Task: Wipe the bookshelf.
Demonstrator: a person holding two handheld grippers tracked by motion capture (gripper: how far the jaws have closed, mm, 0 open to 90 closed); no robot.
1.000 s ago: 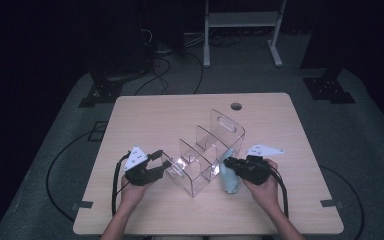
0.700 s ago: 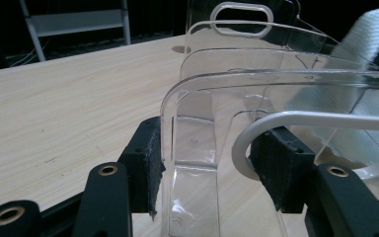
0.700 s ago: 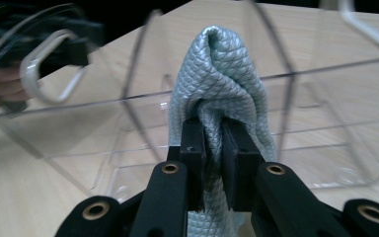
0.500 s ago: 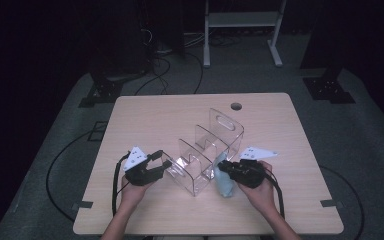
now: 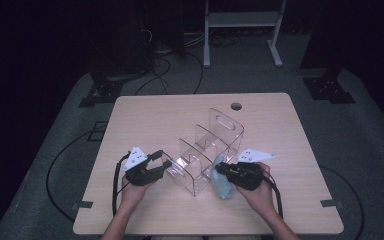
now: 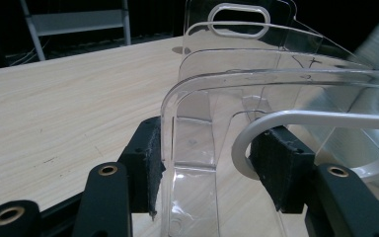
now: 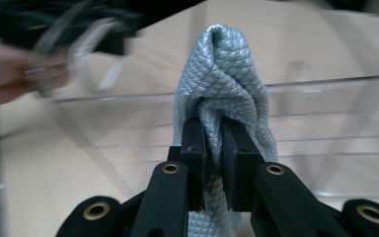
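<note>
A clear plastic rack (image 5: 215, 135) with several upright dividers stands in the middle of the wooden table (image 5: 145, 115). My left gripper (image 5: 166, 162) is shut on its near-left end wall. In the left gripper view the pads (image 6: 148, 163) press the clear rack (image 6: 192, 98) from both sides of my left gripper (image 6: 214, 168). My right gripper (image 5: 219, 170) is shut on a folded pale blue-grey quilted cloth (image 5: 222, 186), held against the rack's near-right side. In the right gripper view the cloth (image 7: 222, 74) rises upright from my right gripper (image 7: 213, 148), with the rack (image 7: 325, 98) just behind it.
A round cable hole (image 5: 236, 106) lies near the table's far edge. Behind the table a white metal frame (image 5: 240, 20) and black cables (image 5: 180, 65) are on the dark floor. Bare tabletop stretches to the left, right and far side of the rack.
My right gripper with the cloth has shifted slightly toward the near edge beside the rack. The left gripper and the rack have stayed put.
</note>
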